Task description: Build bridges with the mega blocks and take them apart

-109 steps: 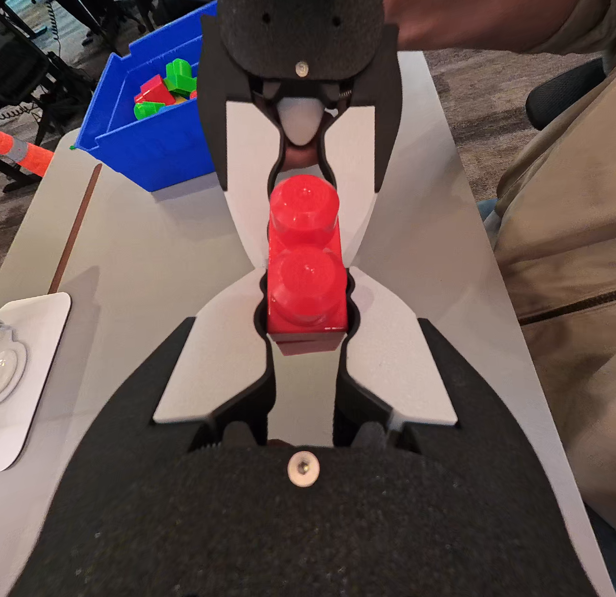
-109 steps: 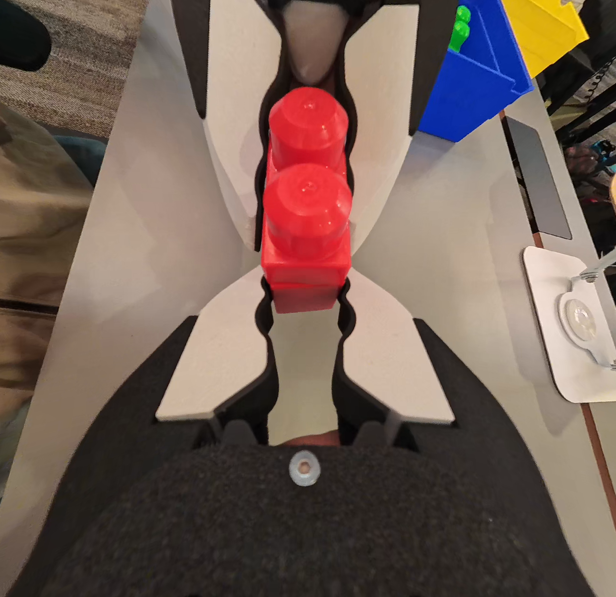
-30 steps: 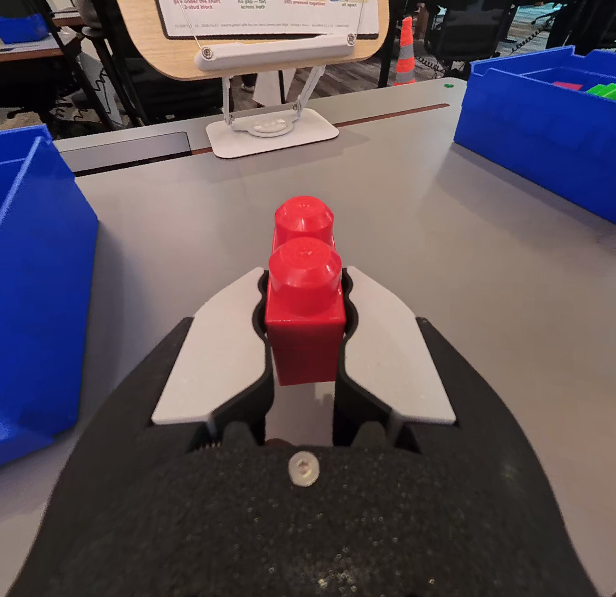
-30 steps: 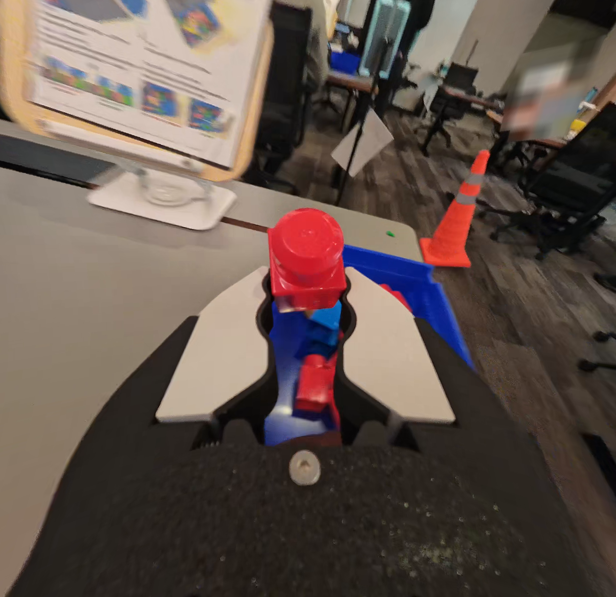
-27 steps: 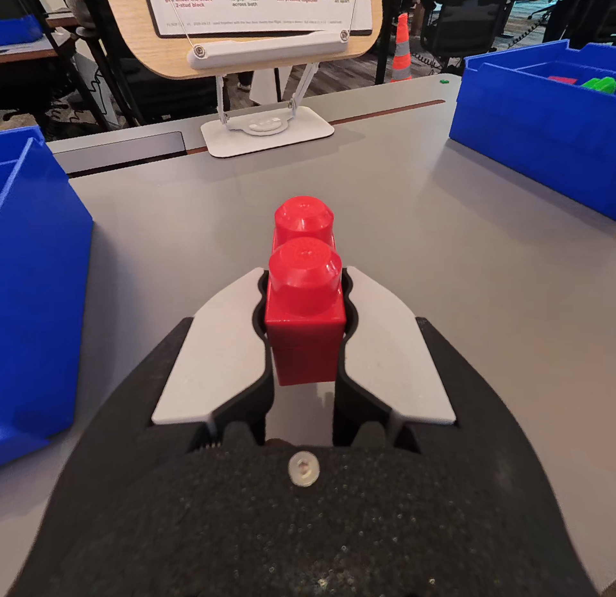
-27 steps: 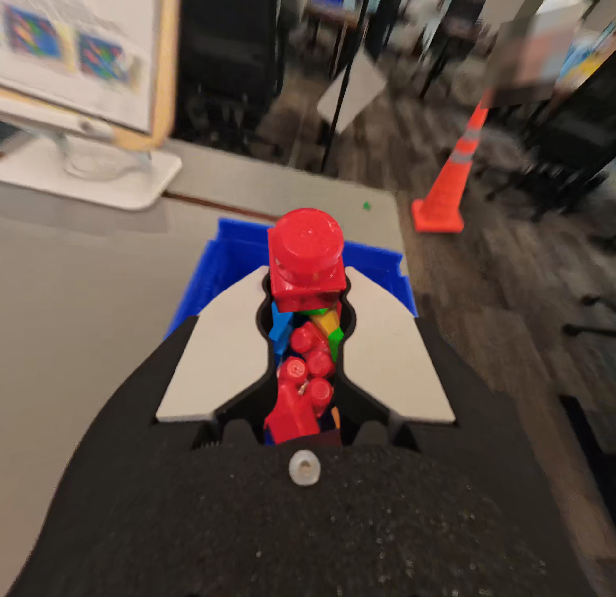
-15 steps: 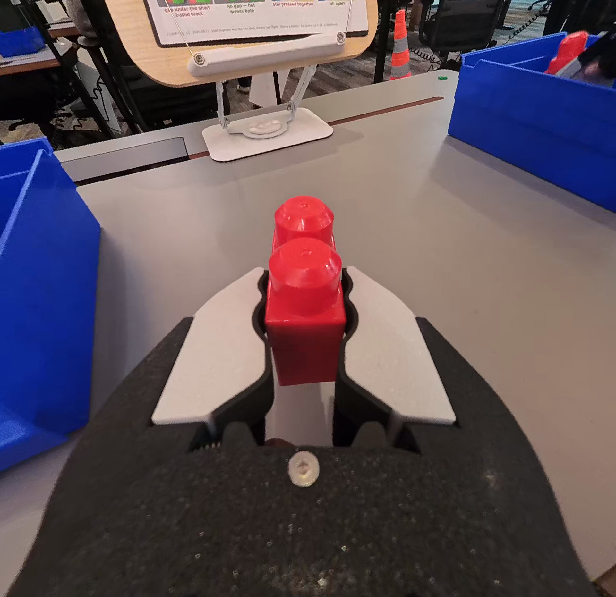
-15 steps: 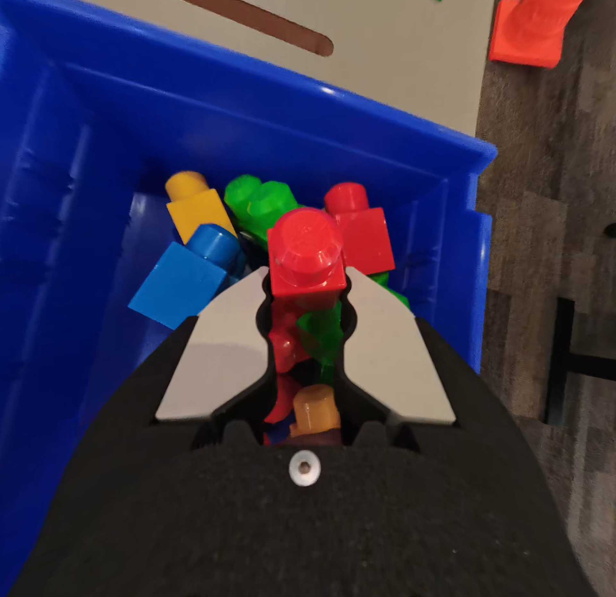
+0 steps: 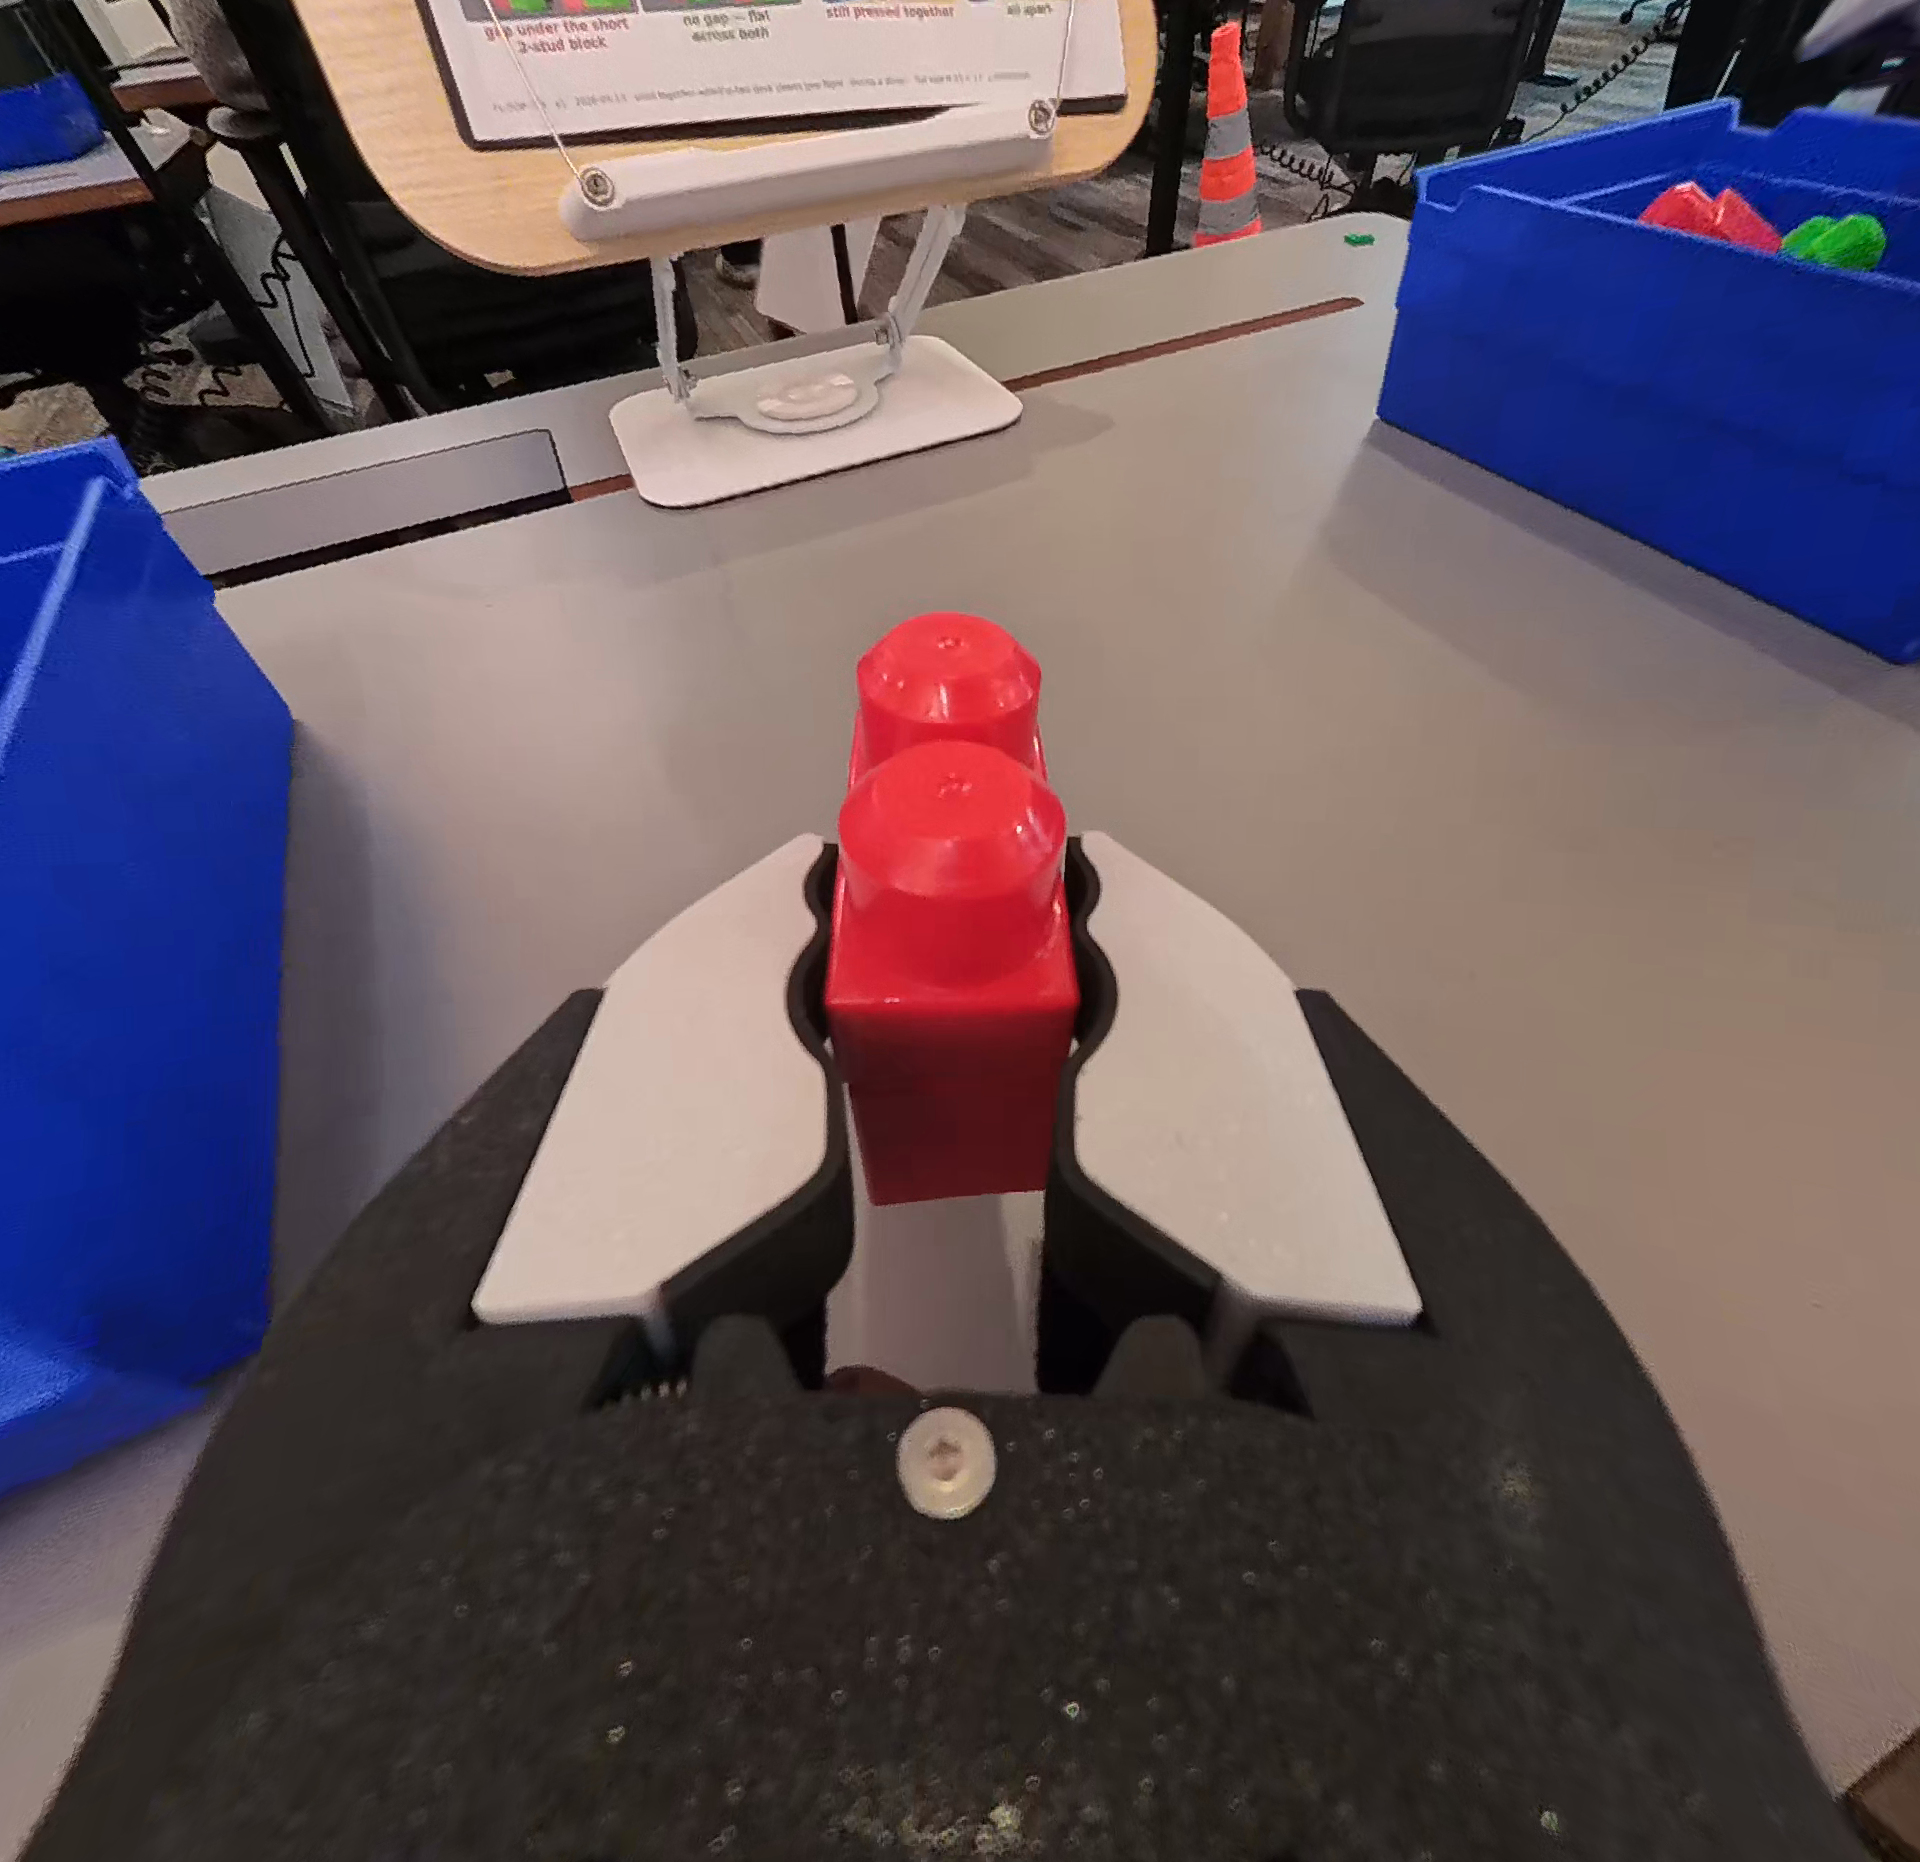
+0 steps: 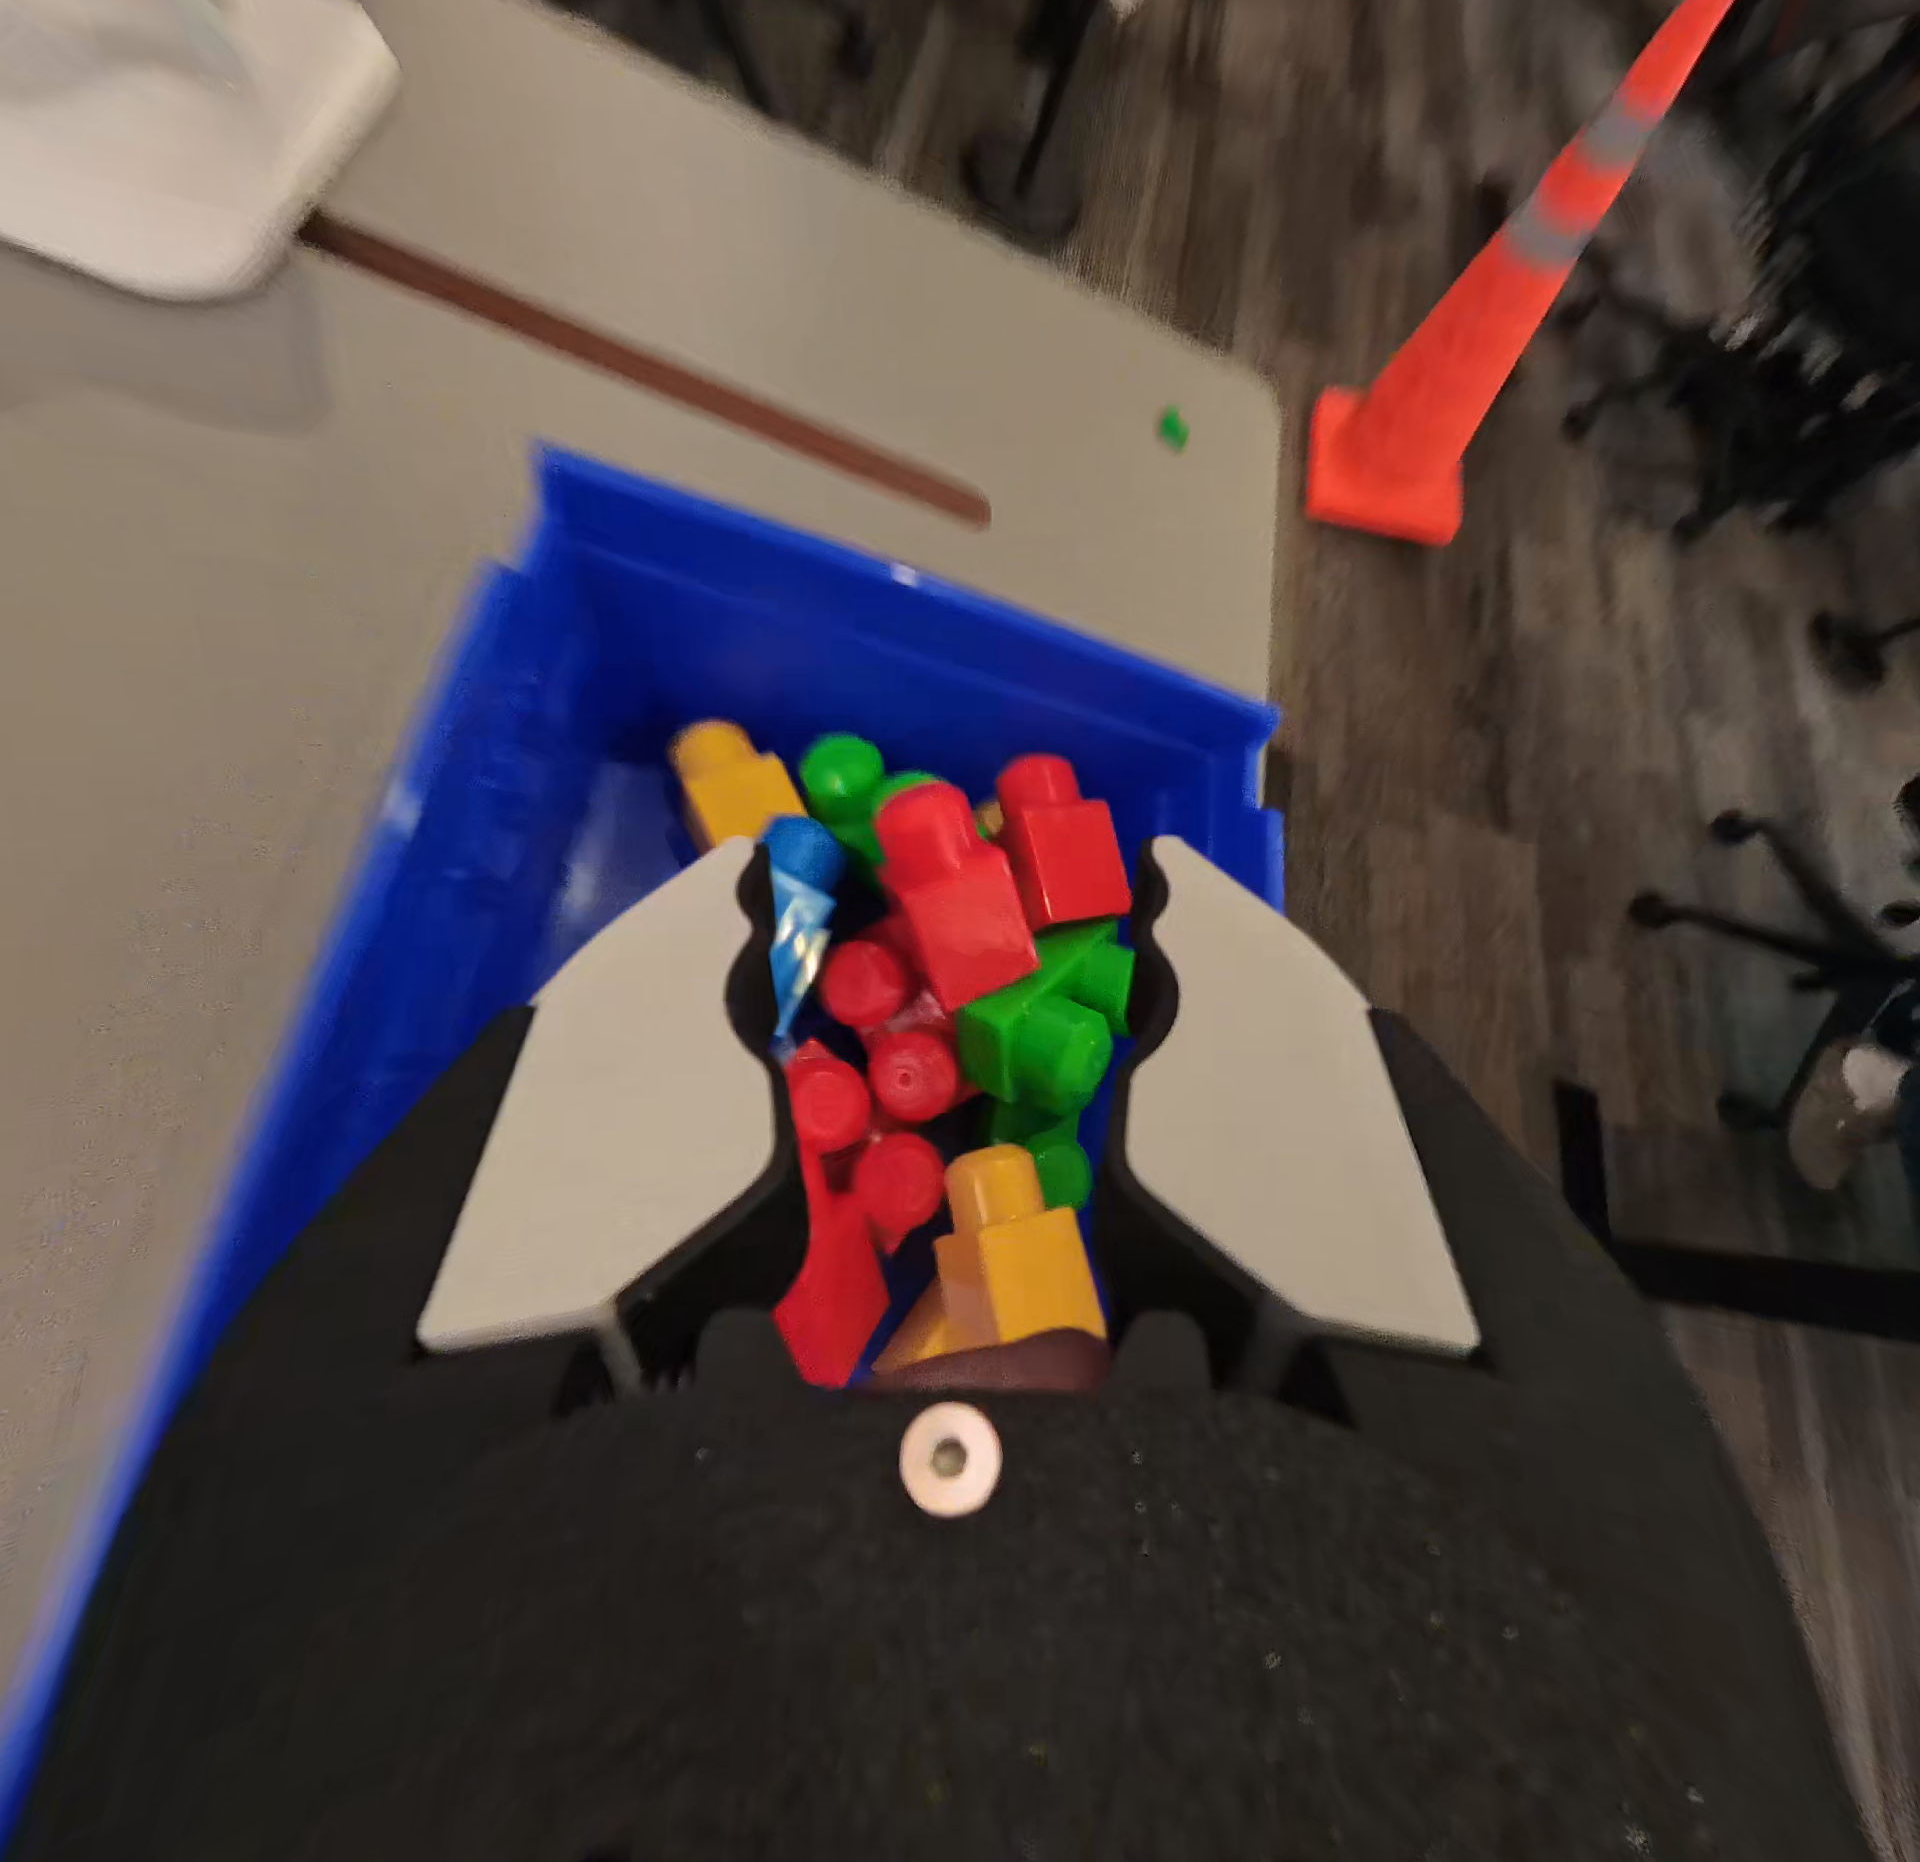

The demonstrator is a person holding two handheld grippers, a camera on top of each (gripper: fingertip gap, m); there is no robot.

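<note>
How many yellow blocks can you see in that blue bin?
2: one yellow block at the far end of the blue bin, another nearest the open right gripper. Others may be buried or hidden.

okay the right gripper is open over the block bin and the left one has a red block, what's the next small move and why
Probably carry the left gripper right toward the blue bin and drop its two-stud red block there. The right gripper hangs open and empty above the loose blocks in that bin, so the left's block looks like the only piece out.

A stand (image 9: 810, 410) sits behind centre on the table (image 9: 1351, 825), bins (image 9: 1662, 410) on either side.
</note>
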